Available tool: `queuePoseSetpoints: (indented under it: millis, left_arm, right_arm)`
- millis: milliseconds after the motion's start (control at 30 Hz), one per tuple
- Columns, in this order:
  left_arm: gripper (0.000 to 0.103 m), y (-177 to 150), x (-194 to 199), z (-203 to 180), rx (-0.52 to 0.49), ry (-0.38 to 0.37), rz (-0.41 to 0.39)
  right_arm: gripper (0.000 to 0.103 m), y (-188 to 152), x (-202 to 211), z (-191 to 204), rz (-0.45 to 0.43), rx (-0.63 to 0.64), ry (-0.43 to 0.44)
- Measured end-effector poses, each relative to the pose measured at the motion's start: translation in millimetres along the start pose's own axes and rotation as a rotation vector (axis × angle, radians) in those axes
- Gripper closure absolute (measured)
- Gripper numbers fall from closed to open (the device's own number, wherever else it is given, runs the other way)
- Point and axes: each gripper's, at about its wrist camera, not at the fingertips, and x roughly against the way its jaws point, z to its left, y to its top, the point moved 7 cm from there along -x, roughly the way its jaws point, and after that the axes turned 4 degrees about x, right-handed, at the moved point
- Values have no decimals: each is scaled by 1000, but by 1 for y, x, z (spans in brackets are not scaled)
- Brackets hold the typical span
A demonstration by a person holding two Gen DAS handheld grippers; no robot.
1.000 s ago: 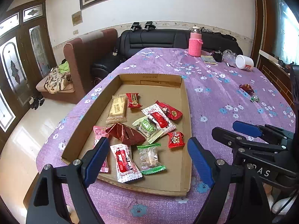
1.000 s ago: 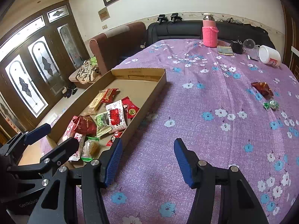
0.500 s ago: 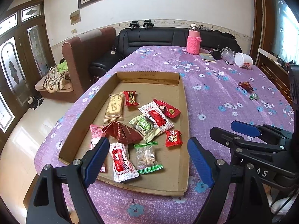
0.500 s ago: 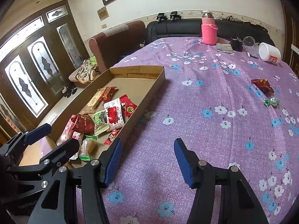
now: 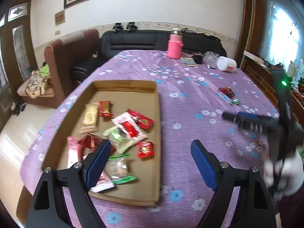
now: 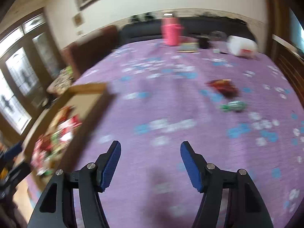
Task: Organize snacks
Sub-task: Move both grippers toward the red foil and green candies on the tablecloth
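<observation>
Roughly ten wrapped snacks (image 5: 131,128) in one cardboard tray (image 5: 158,129) on the purple tablecloth (image 5: 190,87); two more loose well to its right: a dark red packet (image 6: 224,87) and a small green candy (image 6: 233,106). Left gripper (image 5: 150,163) spread wide above the tray's near end, empty. Right gripper (image 6: 150,163) opening over bare cloth, nothing between. Tray contents sharp only from the left wrist; from the right, blurred, perhaps overlapping.

a pink bottle (image 5: 175,46) and a tipped white cup (image 5: 226,64) sit at the far end of the flowered tabletop (image 5: 190,102), before a black sofa (image 5: 133,41).
</observation>
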Motion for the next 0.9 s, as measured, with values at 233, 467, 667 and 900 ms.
queuePoseSetpoints:
  millis: [233, 467, 667, 900]
  left_arm:
    - [18, -1, -9, -17, -10, -54, -1]
    - [18, 0, -23, -24, -18, -62, 22]
    - [18, 2, -30, -24, -24, -64, 29]
    - [18, -1, -39, -36, -36, -98, 53]
  right_arm:
    - [34, 56, -20, -119, -35, -219, -67]
    - [36, 89, -78, -153, 34, -322, -12]
    - [70, 85, -106, -126, 116, -260, 104]
    - [70, 59, -71, -38, 193, -25, 435]
